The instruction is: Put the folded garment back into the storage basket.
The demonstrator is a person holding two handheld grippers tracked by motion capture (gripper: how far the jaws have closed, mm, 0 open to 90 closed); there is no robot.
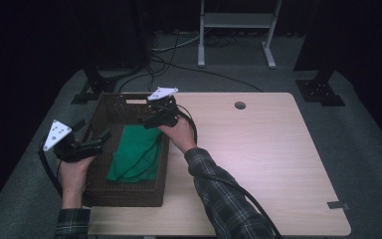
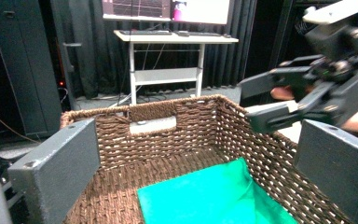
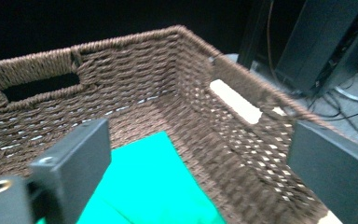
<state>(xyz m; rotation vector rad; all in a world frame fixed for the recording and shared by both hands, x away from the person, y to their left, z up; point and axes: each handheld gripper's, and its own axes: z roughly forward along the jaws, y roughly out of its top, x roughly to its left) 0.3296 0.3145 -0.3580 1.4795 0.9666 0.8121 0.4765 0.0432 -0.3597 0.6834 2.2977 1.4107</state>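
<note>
Cloth (image 1: 135, 152), bright green and folded, lies flat on the floor of your brown woven basket (image 1: 104, 110) at the left end of the tabletop (image 1: 258, 159). Your left tongs (image 1: 98, 142) hang wide open over the basket's left rim, holding nothing. Your right tongs (image 1: 151, 118) stand wide open too, above the far right corner, empty. The basket's tall walls ring the cloth on every side.
</note>
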